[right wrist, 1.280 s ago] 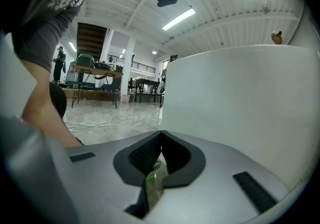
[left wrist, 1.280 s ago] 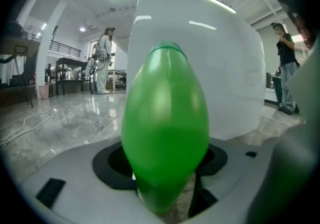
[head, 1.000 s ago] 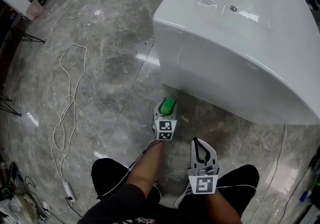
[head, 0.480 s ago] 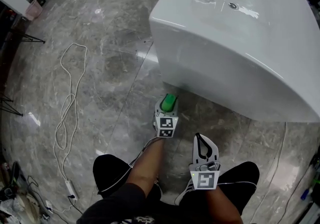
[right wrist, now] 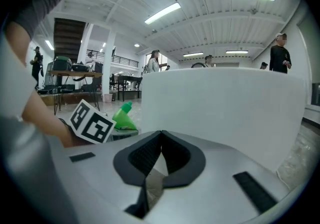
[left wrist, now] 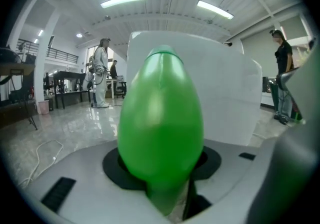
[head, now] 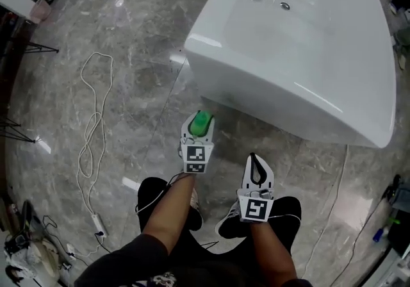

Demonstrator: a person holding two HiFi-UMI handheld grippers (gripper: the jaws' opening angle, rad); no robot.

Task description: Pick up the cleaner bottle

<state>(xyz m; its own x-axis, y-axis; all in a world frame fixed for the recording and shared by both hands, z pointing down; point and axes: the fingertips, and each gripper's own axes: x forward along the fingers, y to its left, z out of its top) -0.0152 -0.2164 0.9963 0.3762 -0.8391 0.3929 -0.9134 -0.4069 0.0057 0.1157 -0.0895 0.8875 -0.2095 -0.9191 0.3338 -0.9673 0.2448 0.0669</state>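
The green cleaner bottle (head: 202, 123) sits between the jaws of my left gripper (head: 199, 119), which is shut on it and holds it above the floor beside the bathtub. In the left gripper view the bottle (left wrist: 160, 118) fills the middle, its narrow end up, with the black pads (left wrist: 210, 160) pressed on its lower part. My right gripper (head: 257, 160) hangs to the right of the left one, shut with nothing in it. In the right gripper view its jaws (right wrist: 161, 135) meet at the tips, and the bottle (right wrist: 122, 117) shows to their left behind the left gripper's marker cube (right wrist: 92, 120).
A large white bathtub (head: 301, 55) stands on the grey marble floor just beyond both grippers. A white cable (head: 96, 119) loops over the floor at the left. Clutter lies in the lower left corner (head: 25, 247). People stand far off in the hall (left wrist: 101, 70).
Both grippers have risen from near the floor, the left one carrying the green bottle up with it. The whole view has lifted too, so the bathtub looks smaller.
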